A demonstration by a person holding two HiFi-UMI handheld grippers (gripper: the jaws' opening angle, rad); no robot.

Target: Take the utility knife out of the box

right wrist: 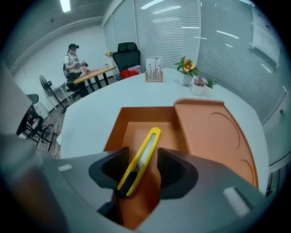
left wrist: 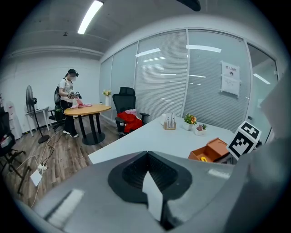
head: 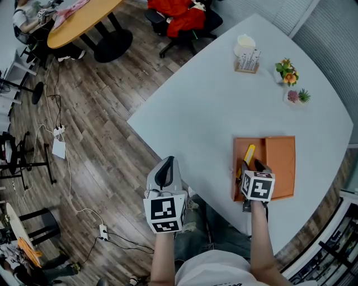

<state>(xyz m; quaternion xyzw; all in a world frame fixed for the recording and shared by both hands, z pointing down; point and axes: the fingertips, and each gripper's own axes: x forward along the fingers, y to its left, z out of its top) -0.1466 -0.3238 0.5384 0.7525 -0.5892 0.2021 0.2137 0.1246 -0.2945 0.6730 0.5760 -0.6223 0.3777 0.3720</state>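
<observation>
An orange box [head: 239,146] lies open near the white table's front edge, its lid [head: 281,163] folded flat to the right. The yellow utility knife [head: 248,156] lies inside the tray. My right gripper [head: 253,166] points steeply down into the box. In the right gripper view the knife [right wrist: 146,148] runs between the two dark pads [right wrist: 169,169] of the right gripper [right wrist: 142,153], which stands open with a gap on the right side. The left gripper [head: 166,168] hangs off the table's left edge, shut on nothing [left wrist: 148,157]. The box [left wrist: 213,149] shows at right in the left gripper view.
A white cup with a pen stand [head: 246,53] and two small potted plants [head: 287,71] [head: 298,96] sit at the table's far side. A chair with red cloth [head: 182,17], a round wooden table [head: 84,19] and floor cables [head: 59,146] lie beyond. A person stands there [left wrist: 68,98].
</observation>
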